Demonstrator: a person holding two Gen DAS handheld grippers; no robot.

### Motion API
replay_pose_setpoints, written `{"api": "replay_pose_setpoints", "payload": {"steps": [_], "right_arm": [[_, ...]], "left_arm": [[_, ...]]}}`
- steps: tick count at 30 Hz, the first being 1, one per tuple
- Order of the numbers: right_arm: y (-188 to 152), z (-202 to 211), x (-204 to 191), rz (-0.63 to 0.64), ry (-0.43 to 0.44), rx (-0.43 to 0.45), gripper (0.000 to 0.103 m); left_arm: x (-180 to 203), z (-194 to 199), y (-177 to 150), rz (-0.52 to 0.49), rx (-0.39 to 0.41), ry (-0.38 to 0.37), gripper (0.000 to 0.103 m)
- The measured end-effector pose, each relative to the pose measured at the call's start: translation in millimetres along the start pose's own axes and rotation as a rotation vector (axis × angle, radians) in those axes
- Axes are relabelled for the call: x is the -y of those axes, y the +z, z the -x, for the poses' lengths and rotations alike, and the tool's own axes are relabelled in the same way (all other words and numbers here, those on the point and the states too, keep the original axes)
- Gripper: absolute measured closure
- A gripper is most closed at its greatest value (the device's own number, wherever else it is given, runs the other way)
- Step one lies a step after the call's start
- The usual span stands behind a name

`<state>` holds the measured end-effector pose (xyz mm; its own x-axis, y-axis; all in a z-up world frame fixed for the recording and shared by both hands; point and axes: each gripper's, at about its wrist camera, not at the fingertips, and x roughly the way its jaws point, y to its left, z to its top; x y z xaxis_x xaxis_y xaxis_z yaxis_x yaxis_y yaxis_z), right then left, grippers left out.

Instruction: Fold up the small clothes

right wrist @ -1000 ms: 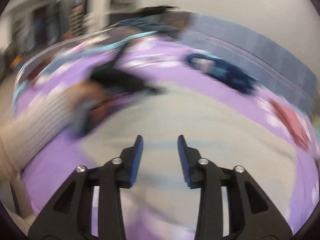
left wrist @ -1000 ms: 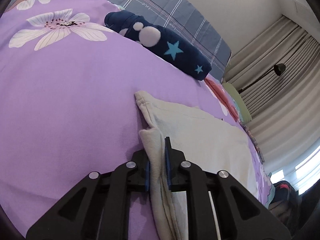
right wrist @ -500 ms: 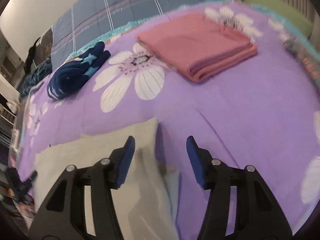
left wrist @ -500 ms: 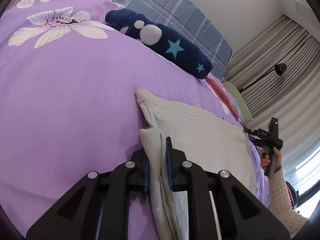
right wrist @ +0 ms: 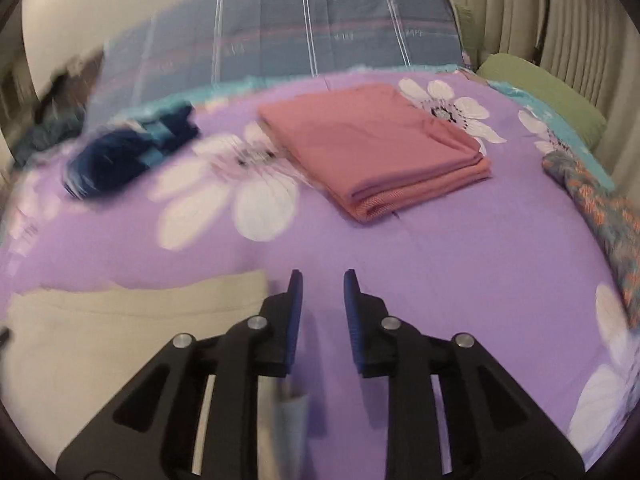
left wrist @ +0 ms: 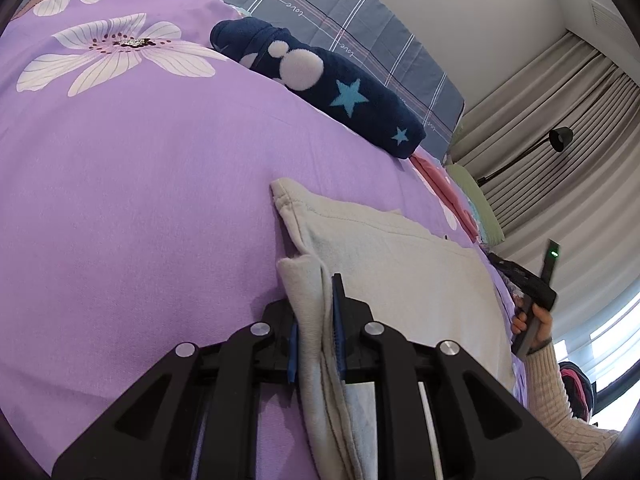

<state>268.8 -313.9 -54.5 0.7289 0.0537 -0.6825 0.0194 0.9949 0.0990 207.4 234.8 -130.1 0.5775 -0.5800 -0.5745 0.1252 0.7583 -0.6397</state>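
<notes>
Two folded piles, navy bundle (right wrist: 128,160), pink stack (right wrist: 372,148), beyond cream garment (left wrist: 384,256).

Matt cotton bedsheet (left wrist: 120,200), fleecy navy garment (left wrist: 352,108)

Bed: purple cover (right wrist: 460,248) printed with white flowers.
Near left: cream garment (right wrist: 100,340) spread flat.
Far centre: folded pink cloth (right wrist: 372,144).
Far left: rolled navy star-print garment (left wrist: 344,100).
Far end: grey plaid pillow (right wrist: 320,28).
</notes>
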Motion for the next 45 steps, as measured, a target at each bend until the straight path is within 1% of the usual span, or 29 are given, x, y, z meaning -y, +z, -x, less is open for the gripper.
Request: {"api": "replay_pose_setpoints", "payload": {"steps": [1, 2, 3, 4, 5, 7, 8, 10, 12, 13, 15, 17, 18, 19, 20, 21, 23, 24, 26, 28, 30, 32, 34, 35, 37, 39, 42, 44, 45], "right_arm": [[-6.0, 15.7, -8.4, 0.028, 0.007, 0.039, 0.08], [-9.7, 22.8, -14.7, 0.053, 0.015, 0.067, 0.075], [-18.7, 38.3, -25.9, 0.096, 0.015, 0.111, 0.063], [-28.0, 51.1, -36.2, 0.132, 0.008, 0.14, 0.059], [-38.6, 61.8, -44.7, 0.158, 0.031, 0.145, 0.057], [-55.7, 75.2, -47.7, 0.155, 0.078, 0.118, 0.06], [-63.4, 80.0, -49.2, 0.144, 0.078, 0.101, 0.06], [-81.7, 76.1, -46.7, 0.102, 0.054, 0.004, 0.062], [-100.0, 59.1, -38.6, 0.077, 0.012, -0.115, 0.067], [-105.6, 53.6, -34.0, 0.068, 0.004, -0.117, 0.067], [-106.3, 53.8, -35.0, 0.073, -0.006, -0.11, 0.065], [-100.8, 57.9, -43.2, 0.083, -0.058, -0.119, 0.06], [-97.5, 65.5, -52.8, 0.091, -0.121, -0.119, 0.057], [-97.7, 73.3, -63.5, 0.112, -0.131, -0.103, 0.055], [-100.5, 87.4, -81.6, 0.162, -0.107, -0.066, 0.048], [-106.3, 101.6, -101.2, 0.222, -0.086, -0.024, 0.043], [-124.0, 124.3, -139.7, 0.342, -0.029, 0.05, 0.043], [-140.2, 140.5, -171.0, 0.438, 0.036, 0.099, 0.043], [-167.2, 160.7, -215.9, 0.578, 0.126, 0.154, 0.045], [-199.8, 173.7, -265.8, 0.724, 0.249, 0.157, 0.045], [-225.6, 176.8, -301.1, 0.835, 0.319, 0.142, 0.045], [-248.5, 175.8, -331.1, 0.957, 0.308, 0.179, 0.045], [-258.0, 172.4, -347.0, 1.012, 0.295, 0.176, 0.045], [-259.1, 167.2, -352.2, 1.028, 0.297, 0.149, 0.044], [-264.8, 156.0, -361.3, 1.041, 0.266, 0.092, 0.044], [-262.0, 152.9, -360.7, 1.014, 0.264, 0.072, 0.043], [-253.6, 154.9, -356.0, 0.963, 0.316, 0.025, 0.042], [-251.9, 156.2, -355.0, 0.95, 0.327, 0.005, 0.042], [-257.9, 160.4, -356.0, 0.957, 0.326, 0.001, 0.042]], "left_arm": [[0.0, 0.0, 0.0, 0.0, 0.0, -0.001, 0.089], [0.0, -0.1, 0.0, 0.001, 0.0, -0.001, 0.089], [0.1, -0.2, 0.2, 0.002, 0.0, -0.002, 0.089], [0.0, 0.0, 0.1, 0.002, 0.001, -0.003, 0.089], [0.0, 0.1, -0.1, 0.002, 0.001, -0.003, 0.089], [1.3, 0.0, -0.3, -0.004, 0.001, 0.002, 0.088], [2.1, 0.1, -0.5, -0.008, 0.001, 0.005, 0.087], [5.8, -0.5, -0.9, -0.027, 0.002, 0.014, 0.082], [11.5, -1.1, -1.8, -0.055, -0.001, 0.026, 0.074], [15.6, -2.1, -2.5, -0.075, -0.004, 0.033, 0.072], [24.5, -4.0, -4.2, -0.121, -0.011, 0.045, 0.06], [31.6, -5.3, -6.4, -0.158, -0.013, 0.07, 0.057], [34.2, -5.8, -7.4, -0.173, -0.012, 0.087, 0.056], [36.6, -6.1, -8.2, -0.186, -0.011, 0.103, 0.056], [36.9, -5.9, -8.6, -0.191, -0.01, 0.109, 0.056], [36.6, -5.7, -8.5, -0.191, -0.009, 0.108, 0.056], [33.4, -4.3, -8.3, -0.179, -0.008, 0.095, 0.057], [32.0, -4.0, -8.0, -0.172, -0.007, 0.087, 0.057], [29.9, -2.9, -7.9, -0.161, -0.005, 0.073, 0.057], [29.9, -2.4, -8.4, -0.159, -0.003, 0.069, 0.057], [29.8, -2.2, -8.6, -0.156, -0.002, 0.066, 0.057], [28.4, -2.2, -8.3, -0.147, -0.001, 0.056, 0.057], [26.8, -1.7, -8.0, -0.138, -0.001, 0.044, 0.057], [26.3, -1.6, -7.7, -0.134, -0.001, 0.04, 0.057], [25.6, -1.2, -7.5, -0.131, -0.001, 0.034, 0.057], [24.9, -0.8, -7.3, -0.128, -0.001, 0.029, 0.056], [24.2, -1.0, -6.8, -0.123, -0.001, 0.023, 0.056], [24.2, -1.0, -6.5, -0.122, -0.002, 0.02, 0.056], [24.1, -1.0, -6.3, -0.122, -0.002, 0.019, 0.056]]}}
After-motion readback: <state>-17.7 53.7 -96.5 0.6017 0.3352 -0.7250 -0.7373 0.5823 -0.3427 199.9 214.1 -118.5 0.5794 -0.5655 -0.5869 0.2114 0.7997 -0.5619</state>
